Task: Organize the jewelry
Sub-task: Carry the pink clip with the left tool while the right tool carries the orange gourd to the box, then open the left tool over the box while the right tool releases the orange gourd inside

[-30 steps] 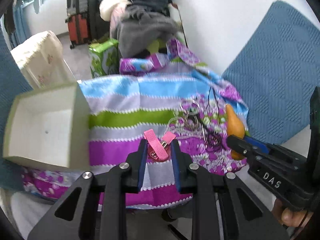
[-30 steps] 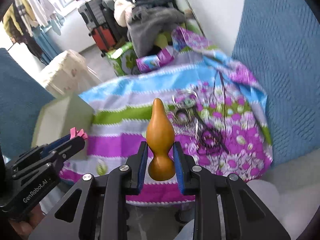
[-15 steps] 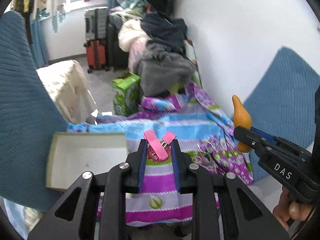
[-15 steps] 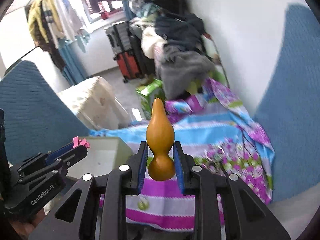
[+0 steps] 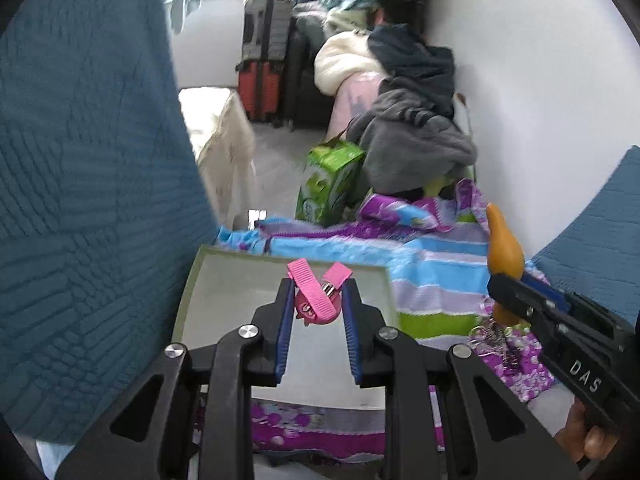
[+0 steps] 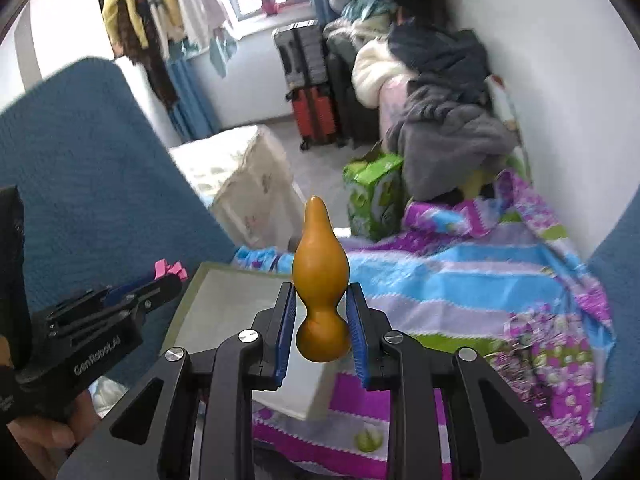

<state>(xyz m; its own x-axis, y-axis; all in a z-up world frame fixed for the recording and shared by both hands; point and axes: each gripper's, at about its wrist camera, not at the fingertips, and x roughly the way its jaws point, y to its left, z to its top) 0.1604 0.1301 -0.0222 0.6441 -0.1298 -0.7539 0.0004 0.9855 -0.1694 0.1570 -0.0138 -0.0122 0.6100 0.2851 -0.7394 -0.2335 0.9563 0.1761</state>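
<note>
In our left hand the left gripper point(image 5: 318, 304) is clenched on a pink clip point(image 5: 318, 298): the blue pads point(image 5: 285, 326) press it from both sides, and its two ribbed arms stick up past the fingertips in a V. Directly beyond it lies the box point(image 5: 192, 280), open and pale inside, with a greenish rim; the clip is over the box's far half in this view, above it and not touching.

In our right hand the right gripper point(image 6: 320, 320) grasps a gourd point(image 6: 320, 276), an ochre, bottle-shaped piece. The pads point(image 6: 288, 328) pinch its narrow waist, the round base sits low between the fingers, and the pointed neck stands upright above them. The box point(image 6: 192, 300) shows behind it and to the left.

Each gripper appears in the other's view: the right gripper point(image 5: 560, 320) with the gourd point(image 5: 504, 248) at the right of the left wrist view, the left gripper point(image 6: 164, 280) with the clip point(image 6: 168, 268) at the left of the right wrist view.

The box rests on a striped cloth point(image 6: 460, 280) of blue, green, lilac and purple. On the cloth's right, flowered part lies a tangle of silvery jewelry point(image 6: 528, 328), blurred, well apart from the box. A blue cushion point(image 5: 88, 200) fills the left side. Far off stand suitcases point(image 5: 264, 60) and a heap of clothes point(image 5: 412, 112) against the white wall.
</note>
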